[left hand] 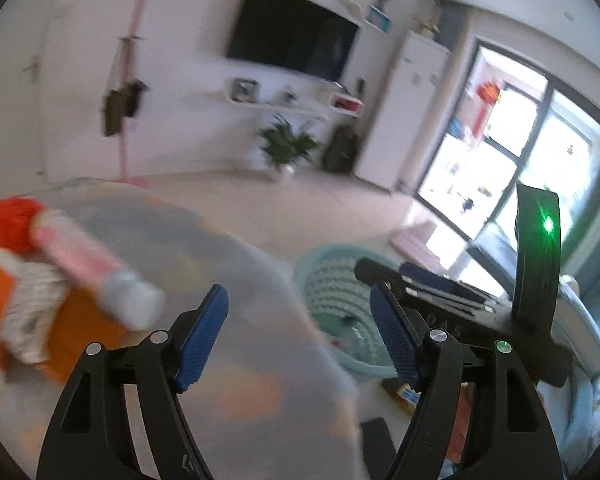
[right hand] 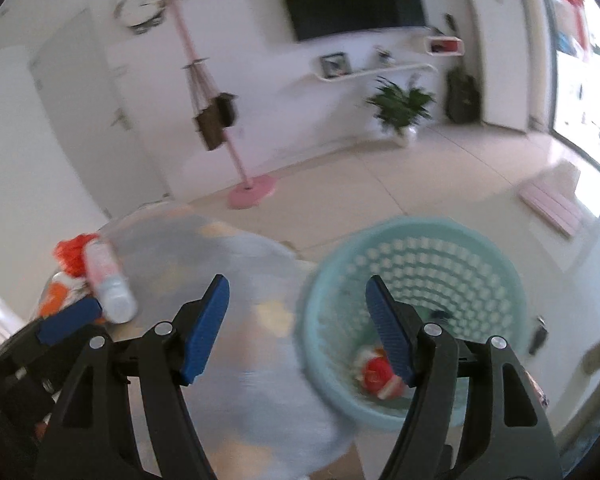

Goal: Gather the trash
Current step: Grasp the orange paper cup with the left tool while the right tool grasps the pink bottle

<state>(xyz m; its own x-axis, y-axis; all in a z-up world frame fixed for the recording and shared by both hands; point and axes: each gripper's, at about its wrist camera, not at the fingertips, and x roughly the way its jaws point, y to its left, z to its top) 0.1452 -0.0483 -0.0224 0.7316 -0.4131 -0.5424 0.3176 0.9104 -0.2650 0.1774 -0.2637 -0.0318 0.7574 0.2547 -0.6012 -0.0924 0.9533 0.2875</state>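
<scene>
Both pairs of tongs stand wide open and empty: the left tongs (left hand: 300,336) hover over the tabletop (left hand: 204,248), the right tongs (right hand: 296,328) straddle the tabletop edge and the basket (right hand: 416,240) on the floor beside it.

The trash left to collect sits in a heap at the far left of the tabletop. On top lies a pink bottle (left hand: 96,268) with a pale grey cap, on its side, cap end toward the tongs. Behind it is a crumpled red bag (left hand: 8,220), and under it something orange and flat (left hand: 84,336) with a bunched white wrapper (left hand: 32,320) on top; blur hides finer detail. In the basket a red and white piece of trash (right hand: 380,376) already lies at the bottom.

The bottle looks like light, stiff plastic, smooth and round, so it will likely roll or slip if pinched near an end. The safer hold is probably across the middle of its body, fingers on either side. The bag and wrapper look soft and nearly weightless; a pinch on any raised fold should do, though they may drag neighbours along.
</scene>
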